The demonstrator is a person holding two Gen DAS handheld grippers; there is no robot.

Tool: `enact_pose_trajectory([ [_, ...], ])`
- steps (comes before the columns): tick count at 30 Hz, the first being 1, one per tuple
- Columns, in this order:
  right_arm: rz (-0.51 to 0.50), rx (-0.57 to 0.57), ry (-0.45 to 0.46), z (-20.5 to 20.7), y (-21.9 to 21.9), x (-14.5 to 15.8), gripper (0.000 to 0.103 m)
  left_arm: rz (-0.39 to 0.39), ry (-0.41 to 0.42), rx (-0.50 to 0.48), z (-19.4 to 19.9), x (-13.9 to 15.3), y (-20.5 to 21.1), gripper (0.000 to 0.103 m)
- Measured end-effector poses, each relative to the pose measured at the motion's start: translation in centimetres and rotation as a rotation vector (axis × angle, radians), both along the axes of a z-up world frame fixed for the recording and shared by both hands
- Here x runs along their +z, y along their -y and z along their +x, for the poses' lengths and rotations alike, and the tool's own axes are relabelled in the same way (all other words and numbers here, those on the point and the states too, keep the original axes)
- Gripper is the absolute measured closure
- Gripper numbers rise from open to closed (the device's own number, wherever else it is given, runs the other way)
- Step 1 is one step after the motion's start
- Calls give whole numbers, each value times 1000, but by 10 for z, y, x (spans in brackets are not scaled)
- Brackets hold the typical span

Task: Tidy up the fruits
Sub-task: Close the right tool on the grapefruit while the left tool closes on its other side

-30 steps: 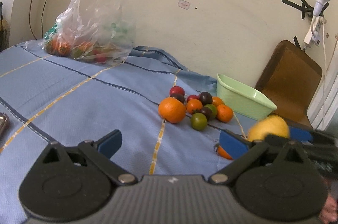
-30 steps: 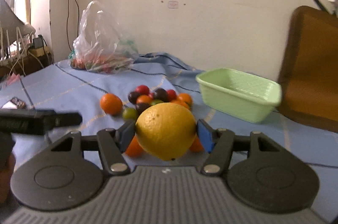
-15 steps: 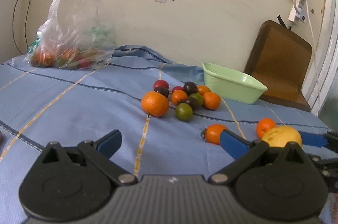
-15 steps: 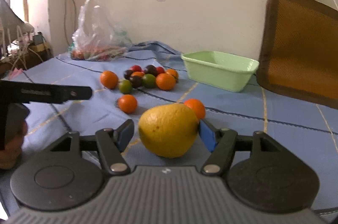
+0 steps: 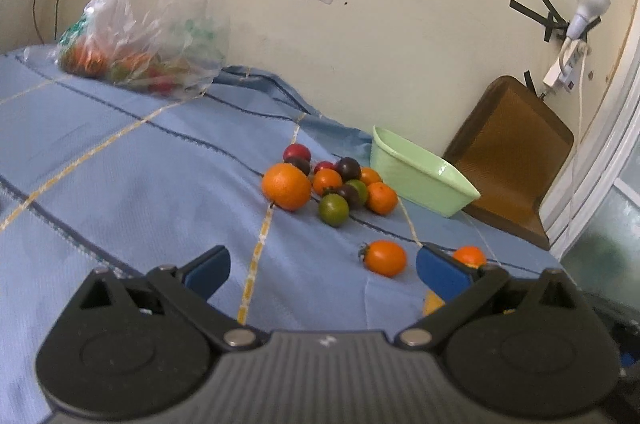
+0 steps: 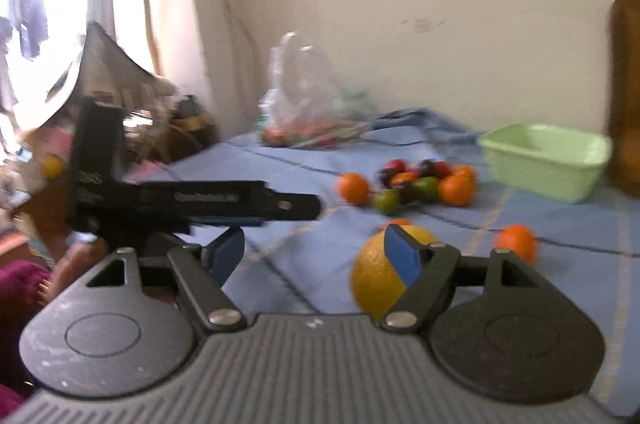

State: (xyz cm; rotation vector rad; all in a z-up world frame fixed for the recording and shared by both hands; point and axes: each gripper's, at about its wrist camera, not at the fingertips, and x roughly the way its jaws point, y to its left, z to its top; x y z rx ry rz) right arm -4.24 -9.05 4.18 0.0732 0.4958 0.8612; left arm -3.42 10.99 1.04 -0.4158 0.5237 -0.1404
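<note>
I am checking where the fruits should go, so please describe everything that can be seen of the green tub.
The green tub is a pale green rectangular container, apparently glossy plastic, with sloping walls and a rolled rim. It stands upright on the blue cloth, near the wall and beside a brown chair. The visible part of its inside looks empty. The fruit pile lies close in front of it without touching. Neither gripper touches it.

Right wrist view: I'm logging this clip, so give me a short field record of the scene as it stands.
surface: blue cloth
right gripper: open, empty
yellow fruit: on the cloth beside the right finger
left gripper: open, empty
green tub: no fruit visible inside
fruit pile: beside the tub
loose oranges: one right of the yellow fruit
plastic bag: by the wall
</note>
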Motion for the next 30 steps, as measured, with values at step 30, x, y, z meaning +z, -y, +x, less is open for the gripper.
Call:
enact_pose_trajectory([
  [30, -310, 28, 38, 35, -22, -27, 26, 22, -66, -239, 18, 2, 44, 39],
])
